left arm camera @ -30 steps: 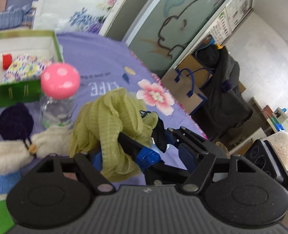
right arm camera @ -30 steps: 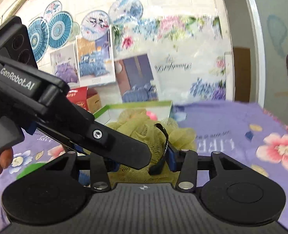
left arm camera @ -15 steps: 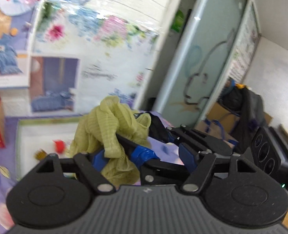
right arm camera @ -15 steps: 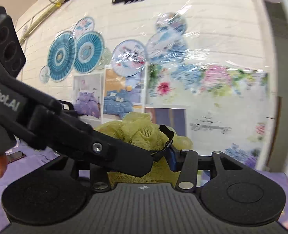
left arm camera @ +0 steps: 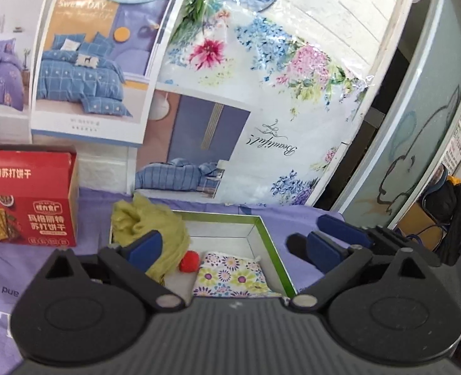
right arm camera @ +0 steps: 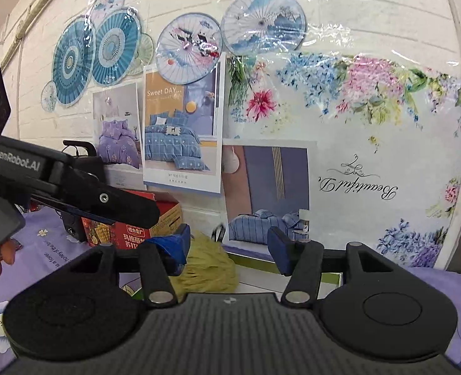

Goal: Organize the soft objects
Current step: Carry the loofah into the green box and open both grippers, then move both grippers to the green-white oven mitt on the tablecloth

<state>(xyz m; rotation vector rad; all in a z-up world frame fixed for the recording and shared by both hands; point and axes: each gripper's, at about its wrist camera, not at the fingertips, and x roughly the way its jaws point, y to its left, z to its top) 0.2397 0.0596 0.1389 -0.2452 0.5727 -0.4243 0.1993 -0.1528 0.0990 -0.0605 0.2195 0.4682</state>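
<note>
Both tools hover over the green-rimmed box [left arm camera: 269, 243] that sits on the purple floral cloth of the surface [left arm camera: 86, 200], close to its far edge by the poster-covered wall. The left tool [left arm camera: 227, 243] has its jaws spreading wide, with nothing pressed between the blue pads; the yellow-green mesh bath sponge [left arm camera: 155, 228] hangs against the left pad only, draped over the box's near-left corner. From the right wrist view the right tool [right arm camera: 227, 247] is also opening its jaws, and the sponge [right arm camera: 205, 265] lies beside its left pad, free of the right one. Inside the box lie a small red ball [left arm camera: 189, 261] and a flower-print pouch [left arm camera: 233, 276], the ball just beside the sponge. A red cracker box [left arm camera: 27, 197] stands left of the box, near the surface's far edge.
</note>
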